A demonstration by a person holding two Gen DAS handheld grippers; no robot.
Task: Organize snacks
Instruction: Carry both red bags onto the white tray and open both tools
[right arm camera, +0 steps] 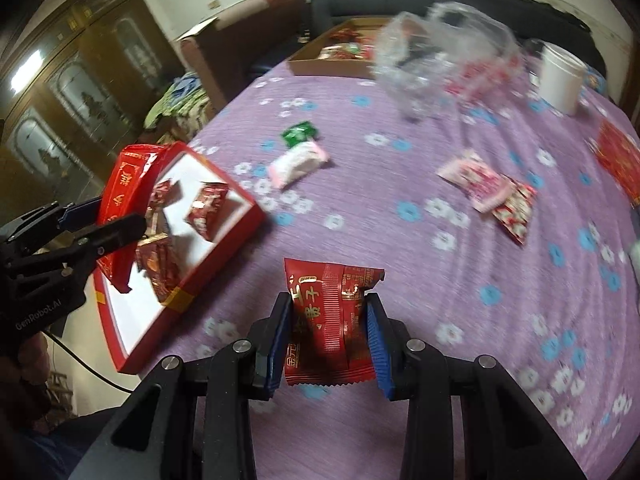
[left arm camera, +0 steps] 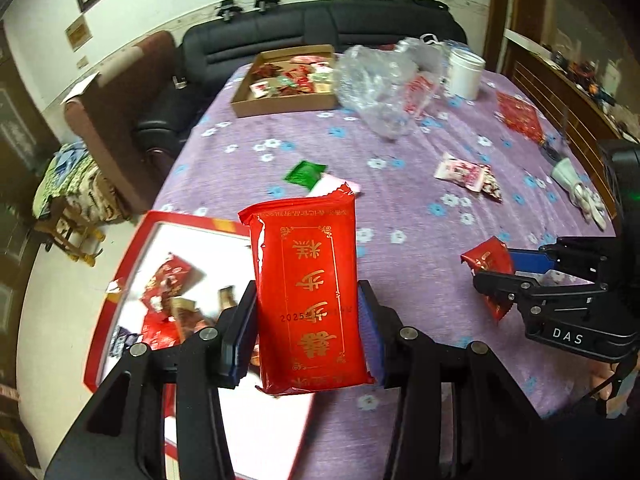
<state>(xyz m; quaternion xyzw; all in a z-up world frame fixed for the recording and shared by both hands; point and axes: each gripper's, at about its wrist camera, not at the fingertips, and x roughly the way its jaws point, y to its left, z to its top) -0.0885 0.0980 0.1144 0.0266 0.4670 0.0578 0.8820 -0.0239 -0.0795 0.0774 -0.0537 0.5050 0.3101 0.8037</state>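
Observation:
My left gripper point(left arm camera: 308, 292) is shut on a long red snack packet with gold lettering point(left arm camera: 310, 280), held above the table edge beside the red box point(left arm camera: 120, 264). In the right wrist view the same packet point(right arm camera: 124, 200) hangs over the red box point(right arm camera: 224, 240), which holds several red snack packs. My right gripper point(right arm camera: 326, 300) is shut on a small red snack pack point(right arm camera: 328, 320); that pack point(left arm camera: 490, 260) also shows at the right of the left wrist view. A green packet point(left arm camera: 306, 172), a pink-white packet point(right arm camera: 298, 162) and pink and red packets point(right arm camera: 486, 188) lie loose on the purple flowered cloth.
A cardboard tray point(left arm camera: 280, 102) with assorted snacks sits at the far side. A crumpled clear plastic bag point(left arm camera: 376, 84) and a white jar point(left arm camera: 464, 74) stand nearby. A red patterned bag point(left arm camera: 520, 116) lies at the right. A dark sofa point(left arm camera: 280, 28) is behind the table.

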